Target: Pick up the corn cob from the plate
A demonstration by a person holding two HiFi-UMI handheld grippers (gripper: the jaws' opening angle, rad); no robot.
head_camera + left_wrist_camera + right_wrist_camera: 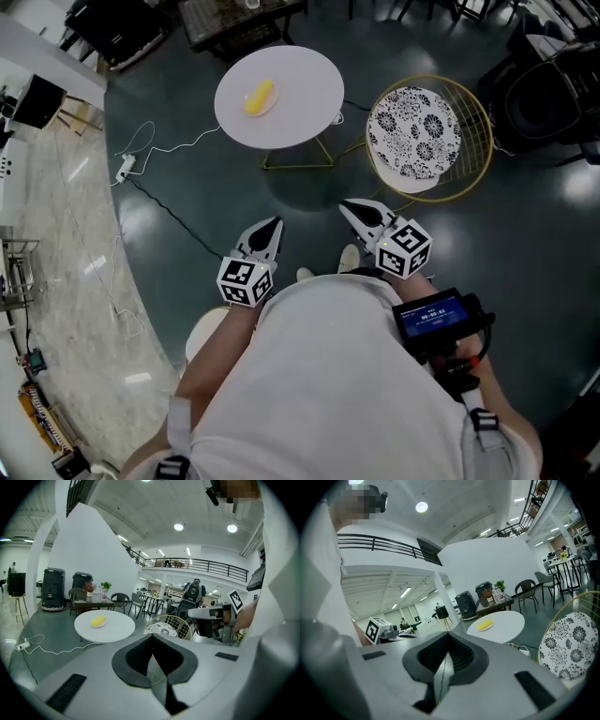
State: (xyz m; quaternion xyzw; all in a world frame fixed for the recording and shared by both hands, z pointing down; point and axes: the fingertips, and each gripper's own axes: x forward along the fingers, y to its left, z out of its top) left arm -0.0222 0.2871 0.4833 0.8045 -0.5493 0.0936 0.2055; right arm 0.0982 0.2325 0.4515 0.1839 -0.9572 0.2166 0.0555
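Note:
A yellow corn cob (260, 96) lies on a small plate (251, 109) on the round white table (300, 84), far ahead of me. The same cob (98, 620) shows on the table in the left gripper view, and the cob (485, 625) shows in the right gripper view too. My left gripper (275, 223) is held close to my body, jaws shut, nothing between them. My right gripper (345, 206) hangs beside it, jaws also shut and empty. Both point toward the table from well short of it.
A gold wire chair (478, 122) with a black-and-white patterned cushion (414, 133) stands right of the table. A white cable with a power strip (126, 167) runs across the dark floor at left. Dark tables and chairs (234, 21) stand beyond.

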